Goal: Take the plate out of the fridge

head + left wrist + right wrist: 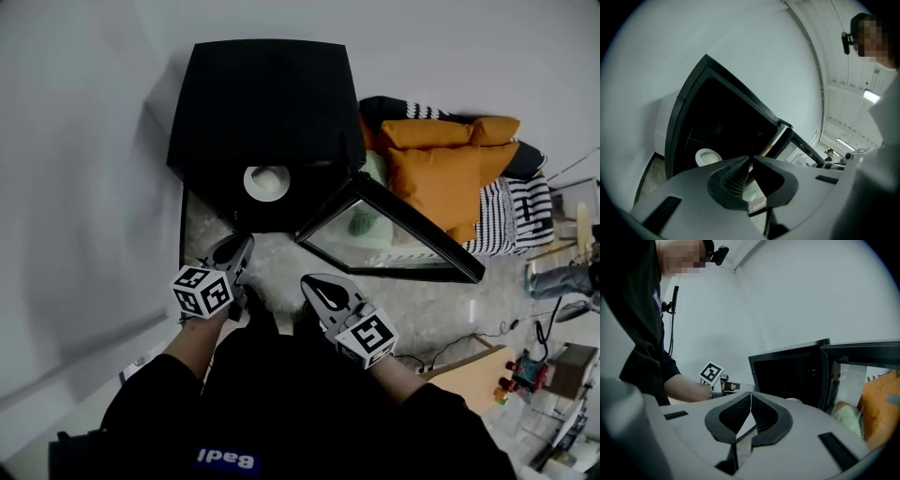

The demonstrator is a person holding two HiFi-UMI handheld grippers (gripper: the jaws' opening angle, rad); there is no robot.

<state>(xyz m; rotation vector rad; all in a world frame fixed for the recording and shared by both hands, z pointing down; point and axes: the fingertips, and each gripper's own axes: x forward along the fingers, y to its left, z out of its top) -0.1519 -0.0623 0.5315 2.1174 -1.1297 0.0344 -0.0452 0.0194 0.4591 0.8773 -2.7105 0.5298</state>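
Black mini-fridge (pixel 267 103) stands open, so white round plate (pixel 267 182) is reachable; left claw (pixel 234 253), right claw (pixel 326 292) pressed together, empty, facing it.

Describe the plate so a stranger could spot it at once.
Find the small black fridge against the white wall, its glass door swung open. Just inside its dark opening sits the plate: round and white, the only pale thing in there.

Black fridge (pixel 267 103), white plate (pixel 267 182), orange cushions (pixel 450 164), black-and-white striped cover (pixel 511 211), and my grey left claw (pixel 242 246) carries black-and-white squares.
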